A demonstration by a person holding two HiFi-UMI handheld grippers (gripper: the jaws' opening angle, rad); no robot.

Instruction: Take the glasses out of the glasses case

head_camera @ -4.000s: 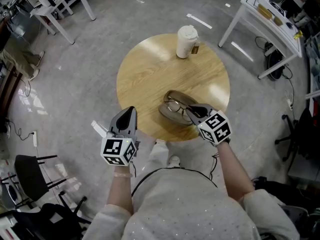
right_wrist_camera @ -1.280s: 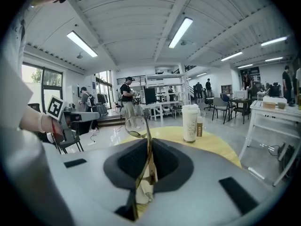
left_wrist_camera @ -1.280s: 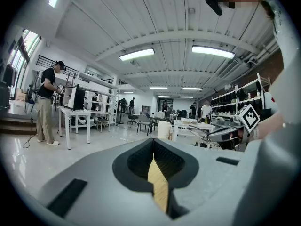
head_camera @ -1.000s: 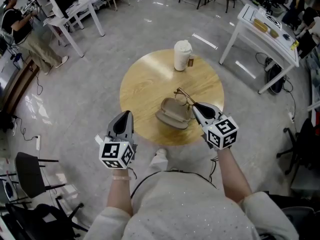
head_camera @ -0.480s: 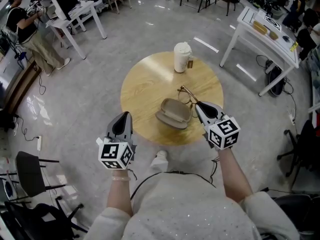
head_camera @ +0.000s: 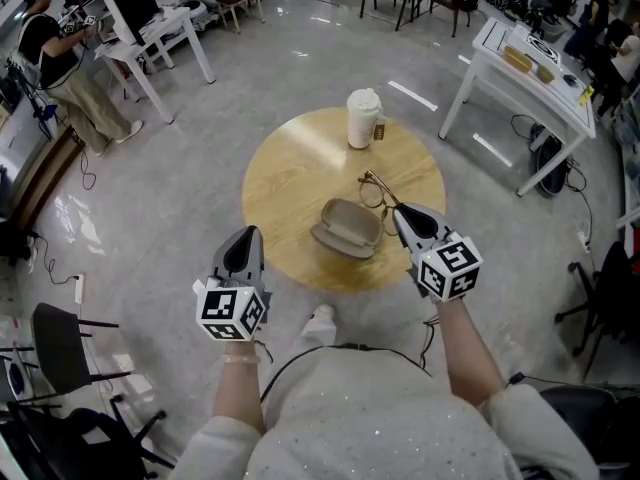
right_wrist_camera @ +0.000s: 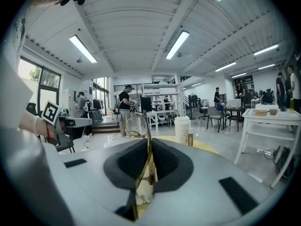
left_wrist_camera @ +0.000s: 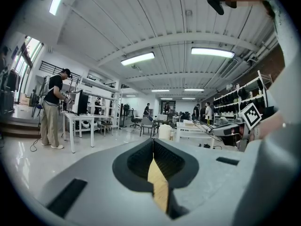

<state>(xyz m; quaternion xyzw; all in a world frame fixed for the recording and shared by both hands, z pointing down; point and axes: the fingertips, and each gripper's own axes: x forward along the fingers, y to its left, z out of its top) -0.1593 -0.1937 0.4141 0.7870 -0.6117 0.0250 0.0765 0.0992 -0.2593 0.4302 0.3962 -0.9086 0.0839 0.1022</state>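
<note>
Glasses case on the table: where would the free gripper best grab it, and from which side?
Probably the thin rim of the open glasses case, at its left end. It lies open and shallow, likely too wide to span, so a rim pinch suits. Come from the left with the left gripper; the right gripper holds the glasses on the other side.
</note>
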